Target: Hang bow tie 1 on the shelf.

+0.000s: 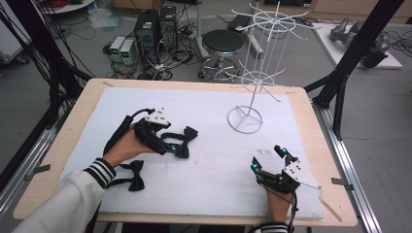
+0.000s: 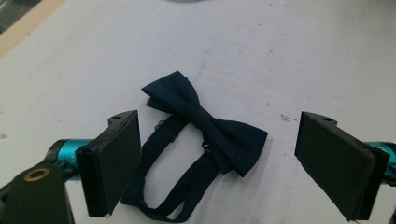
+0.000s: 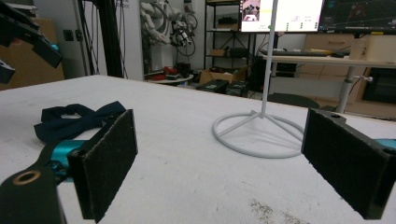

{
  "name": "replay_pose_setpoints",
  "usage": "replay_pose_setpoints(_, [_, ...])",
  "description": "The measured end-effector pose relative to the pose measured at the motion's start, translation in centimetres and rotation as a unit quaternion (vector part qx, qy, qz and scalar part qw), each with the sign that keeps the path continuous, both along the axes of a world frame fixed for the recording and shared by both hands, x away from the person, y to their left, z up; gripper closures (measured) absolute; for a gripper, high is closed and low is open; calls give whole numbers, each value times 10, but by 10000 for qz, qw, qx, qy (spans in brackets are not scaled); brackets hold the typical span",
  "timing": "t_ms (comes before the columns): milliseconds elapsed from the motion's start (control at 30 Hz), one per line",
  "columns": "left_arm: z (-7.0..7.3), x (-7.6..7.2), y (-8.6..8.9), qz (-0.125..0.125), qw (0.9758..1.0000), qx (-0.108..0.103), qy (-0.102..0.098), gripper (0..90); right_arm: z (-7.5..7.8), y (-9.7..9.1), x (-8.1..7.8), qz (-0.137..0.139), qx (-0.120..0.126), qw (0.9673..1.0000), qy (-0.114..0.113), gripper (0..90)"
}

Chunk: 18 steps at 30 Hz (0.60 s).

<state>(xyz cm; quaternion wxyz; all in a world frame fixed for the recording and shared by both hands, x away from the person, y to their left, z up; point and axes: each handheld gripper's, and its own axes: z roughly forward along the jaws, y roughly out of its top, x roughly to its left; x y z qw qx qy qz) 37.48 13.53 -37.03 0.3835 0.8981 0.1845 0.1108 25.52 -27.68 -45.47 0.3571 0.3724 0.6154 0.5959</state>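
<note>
Left gripper (image 2: pixel 217 161) gaped wide over navy bow tie (image 2: pixel 208 122), mid-table; held nothing. Right gripper (image 1: pixel 270 158) wide open, empty, near front right corner.

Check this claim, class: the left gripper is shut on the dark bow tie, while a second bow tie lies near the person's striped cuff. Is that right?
Not quite. The left gripper is open, not shut: the left gripper view shows its jaws spread wide apart with the dark bow tie lying flat on the white mat between them, untouched. The rest stands: a second bow tie lies near the striped cuff.
</note>
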Motion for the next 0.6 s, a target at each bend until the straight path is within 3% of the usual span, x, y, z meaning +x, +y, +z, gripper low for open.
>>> replay_pose_setpoints(333, [-18,2,-16,33,9986,396,347,151,0,0,0,-2,-15,10000,-26,100])
replay_pose_setpoints(600, [-29,4,-25,116,9966,671,468,160,0,0,0,-6,-8,10000,-9,100])
